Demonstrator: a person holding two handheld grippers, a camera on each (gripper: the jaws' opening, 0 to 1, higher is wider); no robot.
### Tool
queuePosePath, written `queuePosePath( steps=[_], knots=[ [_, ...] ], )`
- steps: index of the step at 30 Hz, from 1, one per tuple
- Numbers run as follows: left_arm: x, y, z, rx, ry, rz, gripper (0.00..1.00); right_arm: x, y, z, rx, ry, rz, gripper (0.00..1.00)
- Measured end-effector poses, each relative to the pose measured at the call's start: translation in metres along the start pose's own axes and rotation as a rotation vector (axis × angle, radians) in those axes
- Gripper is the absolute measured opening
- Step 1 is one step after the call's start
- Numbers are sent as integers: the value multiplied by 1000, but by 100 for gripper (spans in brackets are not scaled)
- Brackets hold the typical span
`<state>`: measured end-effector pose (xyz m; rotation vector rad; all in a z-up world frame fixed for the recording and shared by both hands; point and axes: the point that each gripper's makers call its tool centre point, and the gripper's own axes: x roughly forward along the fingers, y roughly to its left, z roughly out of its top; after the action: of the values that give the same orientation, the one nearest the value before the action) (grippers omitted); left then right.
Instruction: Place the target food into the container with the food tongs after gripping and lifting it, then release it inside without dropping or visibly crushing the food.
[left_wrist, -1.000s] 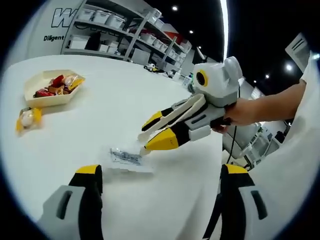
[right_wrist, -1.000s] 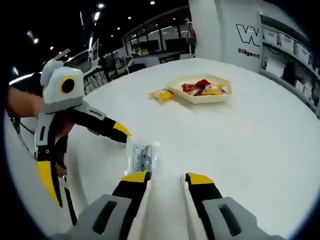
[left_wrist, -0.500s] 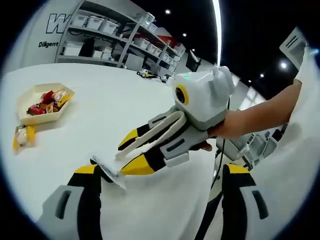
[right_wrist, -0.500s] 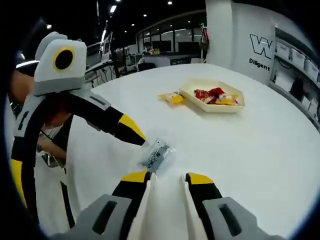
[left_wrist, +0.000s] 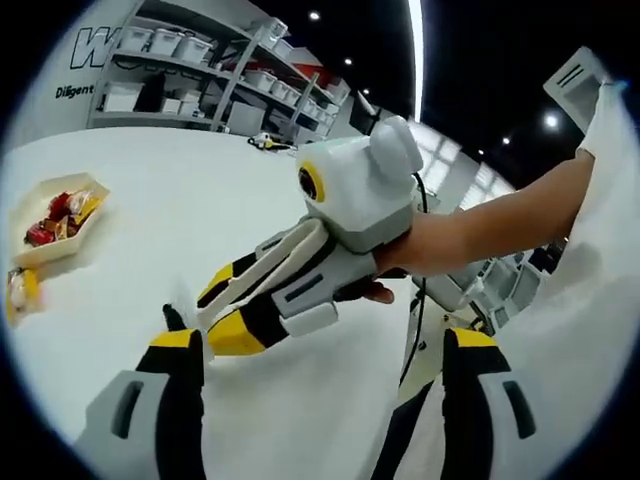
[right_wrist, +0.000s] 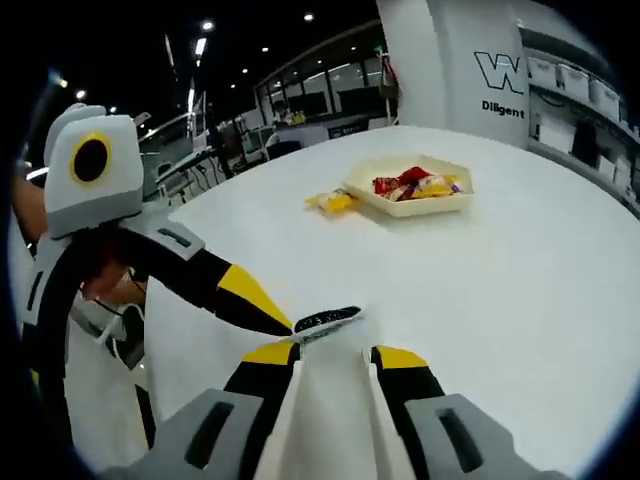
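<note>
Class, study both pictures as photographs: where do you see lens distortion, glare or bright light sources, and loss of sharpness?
Left gripper view: fisheye bends the grey storage shelving; a ceiling light strip glares white. Right gripper view: the round white table curves steeply, small ceiling spotlights flare, and the cream hexagonal snack tray is small, its contents soft.

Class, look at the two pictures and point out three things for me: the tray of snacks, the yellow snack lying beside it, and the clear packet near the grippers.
tray (right_wrist: 442, 203): right gripper view, front rim.
yellow snack (right_wrist: 332, 201): right gripper view, middle of wrapper.
clear packet (right_wrist: 326, 321): right gripper view, dark printed middle.
</note>
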<state>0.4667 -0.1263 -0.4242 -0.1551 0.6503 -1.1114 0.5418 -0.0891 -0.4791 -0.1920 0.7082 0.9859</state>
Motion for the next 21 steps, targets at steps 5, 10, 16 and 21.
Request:
queuePosePath(
  steps=[5, 10, 16, 21],
  knots=[
    [-5, 5, 4, 0, -6, 10, 96, -15, -19, -3, 1, -8, -47, 24],
    [-9, 13, 6, 0, -13, 33, 97, -27, -39, -5, 18, -4, -93, 24],
    [-22, 28, 8, -5, -36, 83, 97, -28, -42, 9, -15, -23, -143, 24],
    [-37, 38, 6, -19, -44, 120, 97, -24, -37, 10, 31, -27, -112, 24]
  ],
)
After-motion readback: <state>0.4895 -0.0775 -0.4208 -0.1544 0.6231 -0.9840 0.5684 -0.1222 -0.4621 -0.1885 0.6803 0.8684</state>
